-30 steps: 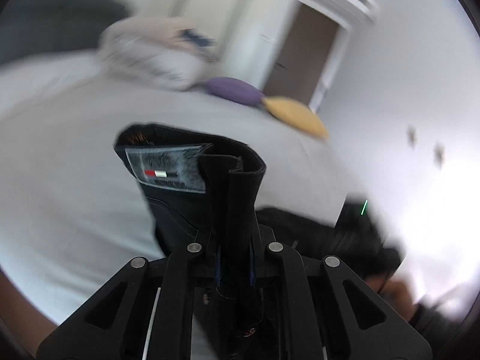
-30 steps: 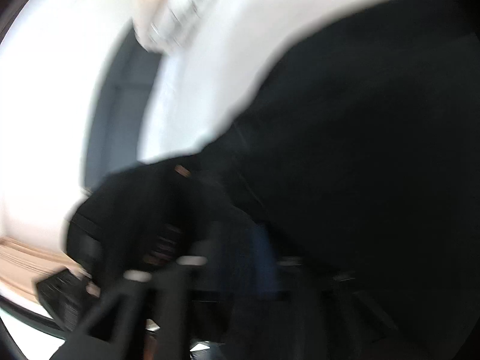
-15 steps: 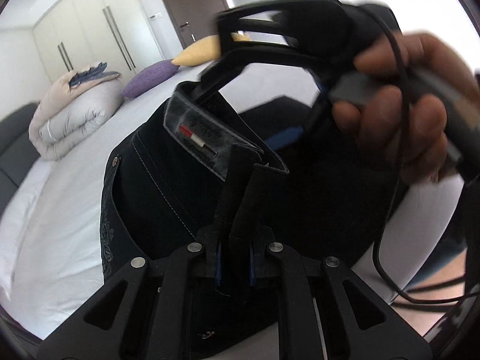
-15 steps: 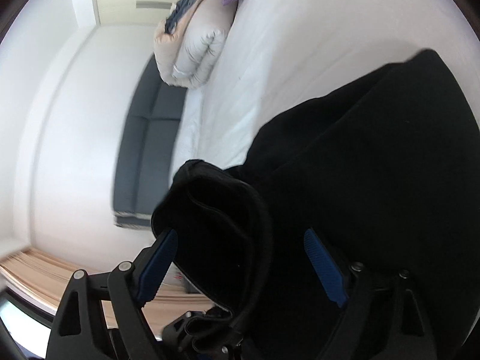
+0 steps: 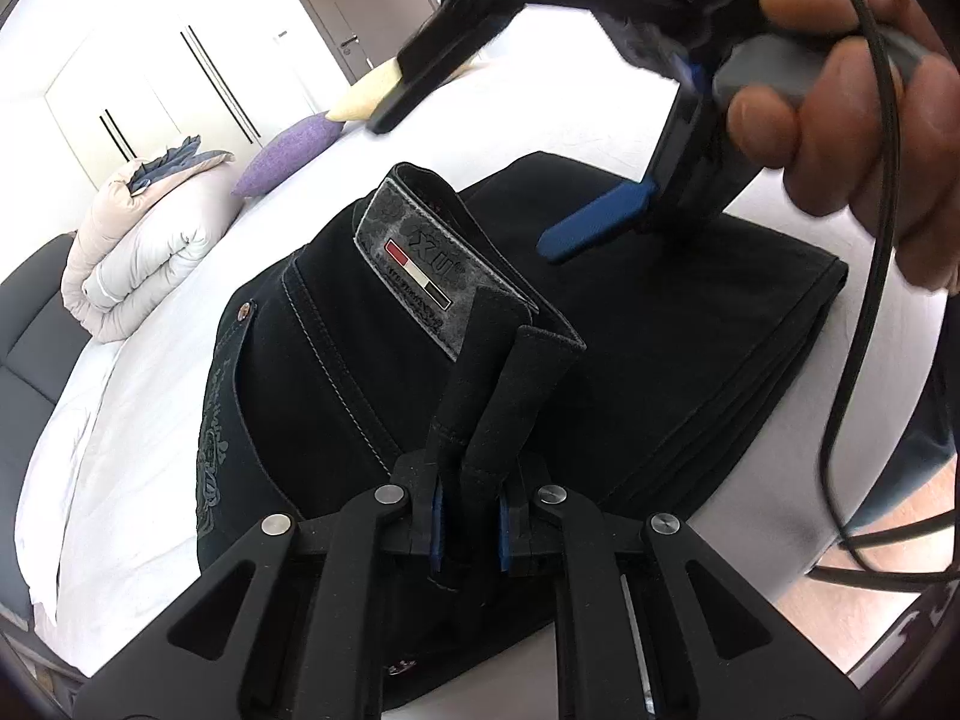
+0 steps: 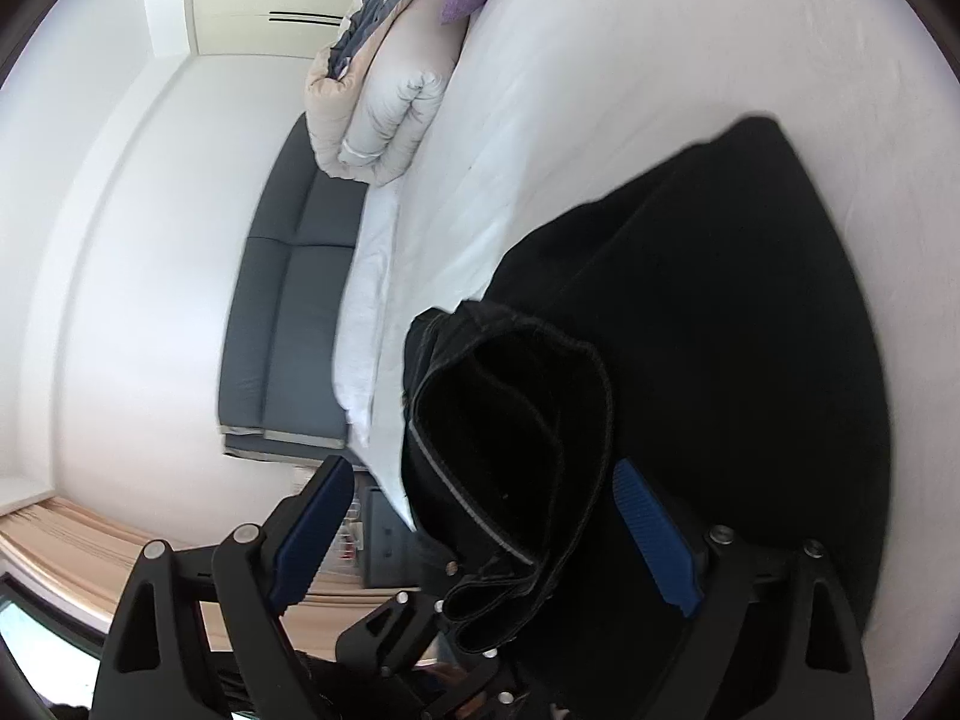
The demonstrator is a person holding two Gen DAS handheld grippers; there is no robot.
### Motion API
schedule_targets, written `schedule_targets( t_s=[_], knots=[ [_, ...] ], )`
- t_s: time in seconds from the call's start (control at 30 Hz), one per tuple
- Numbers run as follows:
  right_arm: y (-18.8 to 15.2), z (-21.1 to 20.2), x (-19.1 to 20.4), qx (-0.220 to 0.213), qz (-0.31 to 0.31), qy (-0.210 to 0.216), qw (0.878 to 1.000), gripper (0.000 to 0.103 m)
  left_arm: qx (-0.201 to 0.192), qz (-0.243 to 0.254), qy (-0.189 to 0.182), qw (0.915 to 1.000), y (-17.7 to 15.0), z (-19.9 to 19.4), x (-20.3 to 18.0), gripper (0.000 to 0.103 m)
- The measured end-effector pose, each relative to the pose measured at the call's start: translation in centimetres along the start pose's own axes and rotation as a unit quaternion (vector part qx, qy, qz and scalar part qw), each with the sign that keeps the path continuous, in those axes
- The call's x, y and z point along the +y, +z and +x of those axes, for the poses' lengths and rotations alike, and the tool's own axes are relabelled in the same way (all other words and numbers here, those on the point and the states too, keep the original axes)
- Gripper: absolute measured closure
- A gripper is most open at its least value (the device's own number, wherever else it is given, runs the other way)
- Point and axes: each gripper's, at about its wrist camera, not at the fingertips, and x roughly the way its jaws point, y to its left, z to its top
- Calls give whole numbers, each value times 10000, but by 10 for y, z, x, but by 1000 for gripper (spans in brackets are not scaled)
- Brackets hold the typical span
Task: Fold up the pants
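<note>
The black denim pants with a grey leather waistband patch [image 5: 414, 276] are laid on the white-sheeted bed [image 5: 150, 420], already doubled into a compact stack of several layers near its edge. The waistband end is clamped in the left gripper [image 5: 471, 516], whose blue-padded jaws are pressed narrow on the fabric. The right gripper [image 6: 480, 540] is being opened wide; a fold of cloth is seen between its pads, apparently touched by neither. Most of the folding is judged done; the held waistband end remains to be laid flat, released and perhaps smoothed.
</note>
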Motion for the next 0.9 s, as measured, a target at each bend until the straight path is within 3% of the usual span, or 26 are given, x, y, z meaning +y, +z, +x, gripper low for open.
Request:
schedule_targets(
  t_s=[0.1, 0.17, 0.23, 0.3, 0.33, 0.63, 0.9],
  knots=[
    [5, 26, 7, 230, -300, -539, 9978, 20, -69, 185, 32, 9998, -9, -14, -8, 92],
    [5, 30, 7, 310, -281, -563, 9975, 35, -93, 242, 8, 9997, -12, -21, -14, 92],
    [7, 30, 8, 288, -352, -649, 9969, 67, -93, 258, 1, 9996, -10, -20, -15, 92],
    [9, 23, 6, 218, -419, -762, 9960, 84, -123, 253, -102, 9996, -5, -19, -16, 92],
    [10, 18, 5, 159, -474, -805, 9955, 87, -153, 290, -127, 9994, -1, -20, -18, 92],
    [25, -23, 3, -194, -846, -1205, 9889, 91, -448, 693, -459, 9955, 34, -13, -51, 92],
    [31, -32, -5, -321, -749, -1329, 9878, 91, -425, 823, -648, 9936, 46, 8, -49, 92]
  ],
)
